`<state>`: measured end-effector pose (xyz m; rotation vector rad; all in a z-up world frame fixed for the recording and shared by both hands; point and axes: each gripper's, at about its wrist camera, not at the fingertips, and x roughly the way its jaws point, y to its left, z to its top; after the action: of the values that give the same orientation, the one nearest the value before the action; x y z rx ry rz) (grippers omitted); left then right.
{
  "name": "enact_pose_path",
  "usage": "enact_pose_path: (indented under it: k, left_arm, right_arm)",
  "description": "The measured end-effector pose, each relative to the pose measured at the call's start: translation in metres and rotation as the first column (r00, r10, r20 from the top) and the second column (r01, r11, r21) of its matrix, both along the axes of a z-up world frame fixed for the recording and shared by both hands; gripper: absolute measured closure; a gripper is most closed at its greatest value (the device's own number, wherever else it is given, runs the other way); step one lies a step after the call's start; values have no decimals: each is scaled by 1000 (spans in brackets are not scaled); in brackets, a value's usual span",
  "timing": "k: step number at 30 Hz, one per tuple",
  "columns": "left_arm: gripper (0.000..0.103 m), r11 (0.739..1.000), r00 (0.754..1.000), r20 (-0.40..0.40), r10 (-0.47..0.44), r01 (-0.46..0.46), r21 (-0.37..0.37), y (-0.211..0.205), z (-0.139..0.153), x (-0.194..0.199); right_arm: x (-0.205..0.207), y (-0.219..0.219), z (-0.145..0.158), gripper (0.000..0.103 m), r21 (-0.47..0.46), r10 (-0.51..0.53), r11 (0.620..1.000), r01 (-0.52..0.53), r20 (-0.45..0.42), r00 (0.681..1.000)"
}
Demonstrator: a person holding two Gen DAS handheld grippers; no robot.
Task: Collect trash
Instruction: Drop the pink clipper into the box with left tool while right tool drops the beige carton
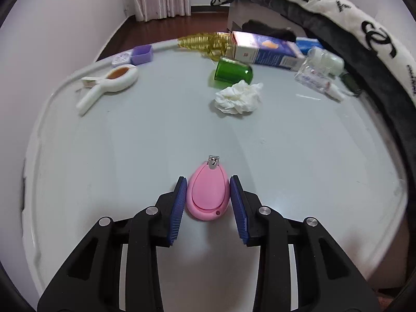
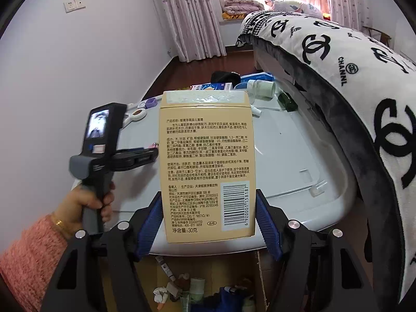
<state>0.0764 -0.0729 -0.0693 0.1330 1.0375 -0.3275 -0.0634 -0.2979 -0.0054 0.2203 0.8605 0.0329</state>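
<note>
Pinching the tan printed cardboard carton (image 2: 208,166) in its jaws, the right gripper (image 2: 208,223) should release above the cardboard trash box (image 2: 262,270) below the tabletop's near edge, while the left gripper (image 1: 208,199), jaws spread, flanks the pink oval nail clipper (image 1: 208,195).

A pink nail clipper (image 1: 208,195) lies on the pale grey surface (image 1: 130,156), beyond it a white tissue (image 1: 238,97) and green bottle (image 1: 232,72). The beige box (image 2: 208,166) bears black print and a barcode; the blanket (image 2: 351,59) is white with black logos.
</note>
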Motion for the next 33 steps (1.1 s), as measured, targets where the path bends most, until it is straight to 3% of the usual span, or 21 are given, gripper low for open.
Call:
enact_pose_path:
  k: [5, 9, 11, 13, 15, 17, 22, 26, 27, 28, 29, 33]
  left_arm:
    - [69, 997, 993, 111, 26, -18, -72, 22, 71, -71]
    - [69, 995, 995, 95, 38, -29, -92, 38, 92, -148]
    - [69, 995, 998, 40, 39, -35, -94, 42, 78, -181]
    - [69, 992, 996, -78, 37, -46, -117, 40, 50, -198]
    - [69, 997, 987, -160, 27, -39, -71, 32, 15, -208]
    - [69, 997, 961, -277, 6, -26, -70, 27, -18, -212]
    - [69, 998, 914, -405, 34, -50, -29, 32, -57, -210]
    - [68, 999, 885, -463, 52, -49, 19, 33, -79, -212]
    - [66, 998, 883, -465, 68, -55, 42, 34, -83, -212]
    - [39, 996, 875, -477, 85, -59, 69, 35, -88, -211]
    - [14, 996, 868, -489, 87, -62, 68, 34, -92, -211]
    - [12, 998, 872, -485, 68, -61, 30, 32, -89, -212]
  right_arm:
    - [-10, 10, 12, 37, -40, -4, 999, 5, 29, 1000]
    - [-30, 25, 15, 37, -78, 2, 997, 0, 28, 1000]
    - [-42, 35, 8, 37, -102, 13, 995, -12, 8, 1000]
    - [-53, 43, -3, 37, -112, 22, 993, -25, -29, 999]
    - [-63, 56, -19, 37, -165, 31, 985, -44, -76, 997]
    - [-69, 64, -33, 37, -185, 36, 981, -58, -118, 992]
    - [-81, 77, -77, 36, -184, 69, 975, -123, -274, 959]
    - [-79, 72, -99, 35, -146, 61, 982, -121, -360, 931]
    - [-78, 71, -101, 33, -142, 53, 983, -113, -369, 928]
    - [-77, 68, -104, 14, -136, 42, 985, -101, -382, 923]
    - [-78, 67, -109, 6, -141, 26, 986, -90, -405, 914]
    - [-75, 59, -115, 6, -126, -1, 990, -60, -434, 901]
